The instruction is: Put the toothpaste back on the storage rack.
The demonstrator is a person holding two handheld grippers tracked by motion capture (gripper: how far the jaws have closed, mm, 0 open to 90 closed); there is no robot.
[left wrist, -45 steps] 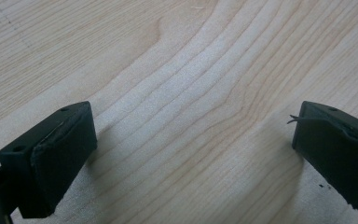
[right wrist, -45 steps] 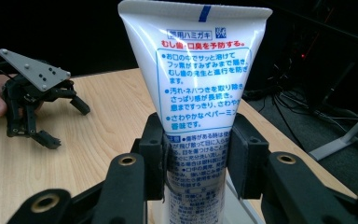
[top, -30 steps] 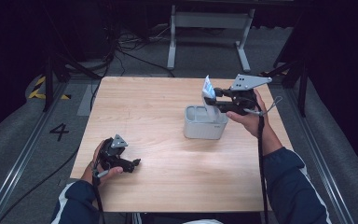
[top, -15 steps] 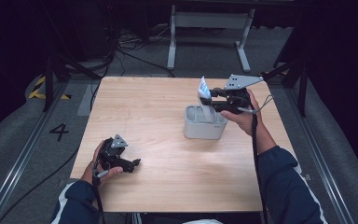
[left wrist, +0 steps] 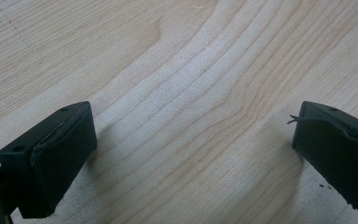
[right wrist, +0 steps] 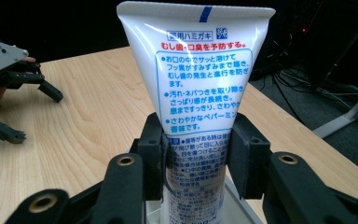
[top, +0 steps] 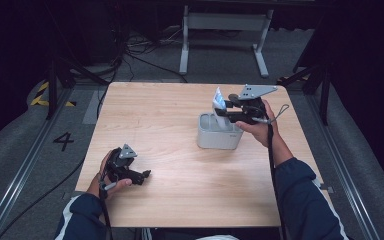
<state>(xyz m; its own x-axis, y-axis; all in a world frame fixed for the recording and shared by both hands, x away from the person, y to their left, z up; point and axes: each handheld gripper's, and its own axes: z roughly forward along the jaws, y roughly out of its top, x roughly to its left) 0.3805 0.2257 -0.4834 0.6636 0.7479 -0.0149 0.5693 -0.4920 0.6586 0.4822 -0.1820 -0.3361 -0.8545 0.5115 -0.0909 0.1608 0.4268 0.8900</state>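
Observation:
A white toothpaste tube [right wrist: 198,79] with blue and red print stands upright, flat crimped end up, and my right gripper [right wrist: 196,156] is shut on its lower body. In the high view the tube [top: 219,102] hangs over the grey open-topped holder [top: 219,134], its lower end down inside the holder's mouth, with the right gripper [top: 226,112] reaching in from the right. My left gripper [top: 141,175] rests on the table near the front left corner. Its jaws stand wide apart over bare wood, left gripper [left wrist: 193,154] open with nothing between them.
The wooden table [top: 170,115] has bare room in the middle and along the far side. A metal stand [top: 225,30] and cables lie on the floor beyond the far edge. Rails run along both sides of the table.
The right hand has come down and slightly left with the tube, bringing its lower end into the grey holder. The left hand has stayed where it was.

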